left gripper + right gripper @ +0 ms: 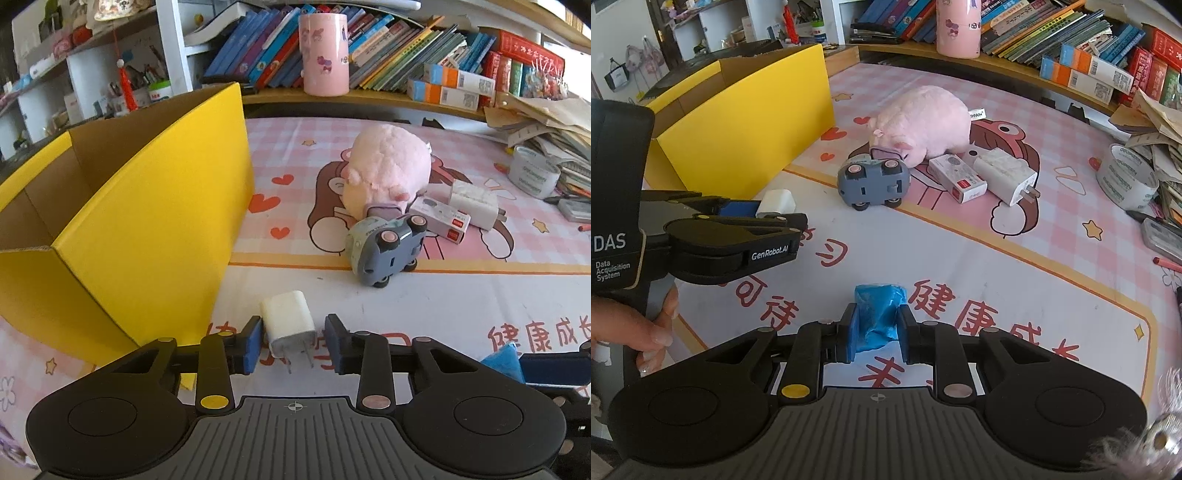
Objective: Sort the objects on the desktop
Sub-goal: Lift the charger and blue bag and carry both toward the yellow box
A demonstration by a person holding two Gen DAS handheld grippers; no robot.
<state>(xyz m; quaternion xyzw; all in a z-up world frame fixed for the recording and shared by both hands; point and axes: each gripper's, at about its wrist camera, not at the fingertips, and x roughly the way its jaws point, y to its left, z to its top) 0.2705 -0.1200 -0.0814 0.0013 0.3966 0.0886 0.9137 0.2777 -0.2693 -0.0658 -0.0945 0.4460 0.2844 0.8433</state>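
Your left gripper [293,341] is clenched on the small white charger [288,323], prongs pointing back at you; the yellow box [147,236] lies just to its left. Your right gripper [877,330] squeezes a crumpled blue wrapper [881,314], farther from the box.

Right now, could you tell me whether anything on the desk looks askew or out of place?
Yes: the grey toy car lies tipped on its side, wheels facing outward, its roof against the pink plush toy. Beside them the small white box and the large white charger lie jumbled together at odd angles.
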